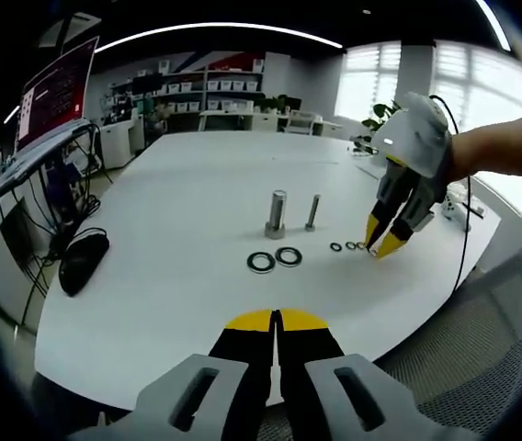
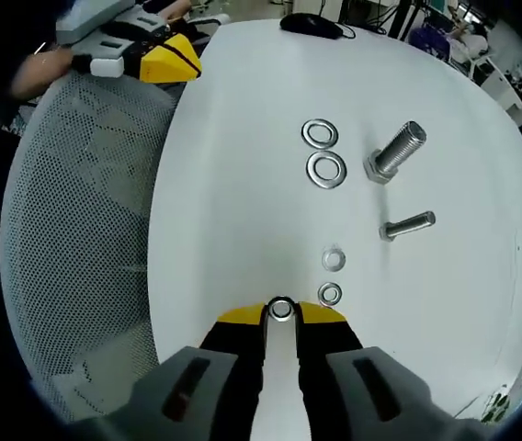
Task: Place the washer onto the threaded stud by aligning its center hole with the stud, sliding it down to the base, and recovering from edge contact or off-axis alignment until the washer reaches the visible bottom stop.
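Right gripper view: the right gripper (image 2: 281,312) has its yellow-tipped fingers closed in on a small washer (image 2: 281,310), which sits pinched between the tips, low over the white table (image 2: 224,138)
Spare small washers: two more lie on the table just ahead of the tips, one near (image 2: 330,294) and one a little further (image 2: 334,259)
Large washers: a pair (image 2: 320,133) (image 2: 326,170) lies side by side beyond them, near the big bolt
Studs: a thick bolt (image 2: 394,152) and a thin stud (image 2: 410,224) both stand head-down on the table, threads up; the thin one looks the match for the small washer
Left gripper view: the left gripper (image 1: 277,321) hangs at the near table edge with its fingers pressed together, holding nothing; the right gripper (image 1: 380,241) is seen across the table with its tips down at the row of small washers
Other things: a black mouse (image 1: 82,259) and a laptop (image 1: 54,92) at the far side; a mesh chair (image 2: 77,230) beside the table
Step, as judged: washer gripped, not yet carried to the stud
Risk: the hold is only at the very fingertips, so the thin washer may twist or slip out on lifting
Risk: a tilted washer would catch on the thread crest and jam
Risk: the stud stands free, so a sideways push from an off-centre washer could topple it
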Action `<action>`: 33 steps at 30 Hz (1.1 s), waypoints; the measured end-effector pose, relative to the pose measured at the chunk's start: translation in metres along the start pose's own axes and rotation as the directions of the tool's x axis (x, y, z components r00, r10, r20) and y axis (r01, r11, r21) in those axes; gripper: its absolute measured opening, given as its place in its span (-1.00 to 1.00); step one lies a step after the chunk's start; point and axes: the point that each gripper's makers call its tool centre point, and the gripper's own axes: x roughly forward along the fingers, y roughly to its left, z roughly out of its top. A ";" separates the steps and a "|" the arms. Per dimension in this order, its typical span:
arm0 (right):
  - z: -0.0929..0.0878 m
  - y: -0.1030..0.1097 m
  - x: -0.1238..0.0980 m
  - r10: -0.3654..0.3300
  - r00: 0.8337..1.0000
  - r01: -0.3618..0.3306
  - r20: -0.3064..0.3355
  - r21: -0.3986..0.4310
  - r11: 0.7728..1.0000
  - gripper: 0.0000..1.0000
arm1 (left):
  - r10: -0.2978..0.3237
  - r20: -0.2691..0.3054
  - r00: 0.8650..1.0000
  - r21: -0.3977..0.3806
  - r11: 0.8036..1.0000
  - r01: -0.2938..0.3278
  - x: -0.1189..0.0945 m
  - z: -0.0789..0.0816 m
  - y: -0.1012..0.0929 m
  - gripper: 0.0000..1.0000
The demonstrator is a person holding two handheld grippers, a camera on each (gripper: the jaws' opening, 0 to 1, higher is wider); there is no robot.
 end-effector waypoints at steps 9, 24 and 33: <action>0.007 -0.012 -0.019 -0.004 1.000 0.004 0.004 -0.027 1.000 -0.72 | 0.001 0.001 1.000 -0.003 1.000 -0.001 0.000 0.000 0.001 -1.00; 0.030 -0.051 -0.038 -0.063 0.998 0.064 0.028 -0.049 0.997 -0.72 | -0.007 -0.031 0.999 0.004 1.000 0.007 0.002 -0.005 -0.001 -1.00; 0.044 -0.067 -0.044 -0.085 0.996 0.087 0.033 -0.073 0.993 -0.72 | -0.002 -0.027 1.000 0.000 1.000 0.002 0.002 -0.004 0.000 -1.00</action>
